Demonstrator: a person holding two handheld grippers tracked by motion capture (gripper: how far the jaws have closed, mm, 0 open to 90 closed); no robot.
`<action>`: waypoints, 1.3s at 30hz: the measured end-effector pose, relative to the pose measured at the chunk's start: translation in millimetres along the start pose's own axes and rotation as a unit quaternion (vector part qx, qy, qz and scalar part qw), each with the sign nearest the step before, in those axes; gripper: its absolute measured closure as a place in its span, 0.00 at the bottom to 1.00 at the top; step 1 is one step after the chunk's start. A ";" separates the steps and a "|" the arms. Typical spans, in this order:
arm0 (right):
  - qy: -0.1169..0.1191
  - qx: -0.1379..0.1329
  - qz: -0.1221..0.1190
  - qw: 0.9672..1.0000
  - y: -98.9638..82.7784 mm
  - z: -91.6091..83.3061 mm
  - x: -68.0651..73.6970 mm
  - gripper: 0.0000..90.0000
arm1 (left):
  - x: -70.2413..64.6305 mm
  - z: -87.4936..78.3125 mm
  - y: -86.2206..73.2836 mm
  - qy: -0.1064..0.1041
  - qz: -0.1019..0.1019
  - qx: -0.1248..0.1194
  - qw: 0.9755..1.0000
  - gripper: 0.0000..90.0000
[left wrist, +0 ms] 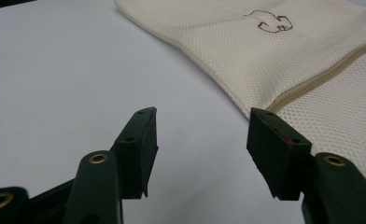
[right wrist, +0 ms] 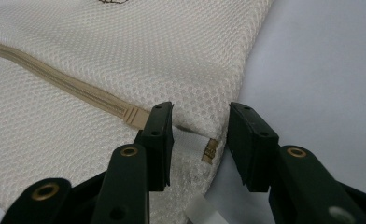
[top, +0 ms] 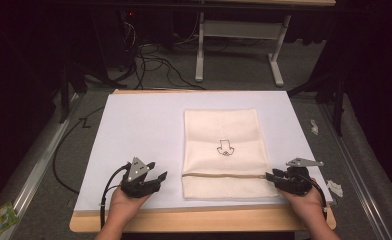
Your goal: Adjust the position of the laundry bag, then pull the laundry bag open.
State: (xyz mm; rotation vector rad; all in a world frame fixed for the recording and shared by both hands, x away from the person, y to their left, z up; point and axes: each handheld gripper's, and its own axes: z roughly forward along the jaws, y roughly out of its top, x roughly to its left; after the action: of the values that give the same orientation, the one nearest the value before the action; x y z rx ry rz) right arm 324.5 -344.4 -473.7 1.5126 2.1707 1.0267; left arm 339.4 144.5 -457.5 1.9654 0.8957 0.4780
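Right gripper, jaws spread at the zip end of the cream mesh zippered bag, seemingly poised to pinch the pull.

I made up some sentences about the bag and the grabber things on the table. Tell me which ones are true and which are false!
1. The mesh bag lies flat on the white sheet. True.
2. The left hand-held gripper is squeezing the bag. False: its jaws are open over the bare sheet, beside the bag.
3. The right hand-held gripper is at the zipper end. True.
4. The bag has a red star on it. False: it has a small dark outline drawing.
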 end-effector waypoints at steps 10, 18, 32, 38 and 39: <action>0.003 0.009 -0.017 1.000 3.0 1.8 1.8 0.89 | -0.8 2.9 1.5 0.000 0.002 0.006 1.000 0.46; 0.029 -0.002 -0.057 0.998 13.6 6.7 24.0 0.93 | -4.0 7.4 3.8 -0.026 -0.031 0.007 0.999 0.41; 0.032 -0.031 -0.090 0.995 20.9 11.2 42.5 0.93 | -67.5 45.1 39.9 -0.136 -0.027 0.019 0.990 0.48; 0.031 -0.041 -0.093 0.994 20.8 4.7 39.5 0.93 | -101.9 81.4 60.9 -0.167 -0.013 0.014 0.986 0.53; 0.030 -0.043 -0.092 0.994 20.9 3.8 38.5 0.93 | -106.3 87.4 63.4 -0.172 -0.015 0.014 0.985 0.54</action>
State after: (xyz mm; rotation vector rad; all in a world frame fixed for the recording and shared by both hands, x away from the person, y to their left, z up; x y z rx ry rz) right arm 325.9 -304.1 -456.1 1.2329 2.2269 1.1014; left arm 349.6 -6.3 -447.4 1.9779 0.7118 0.1011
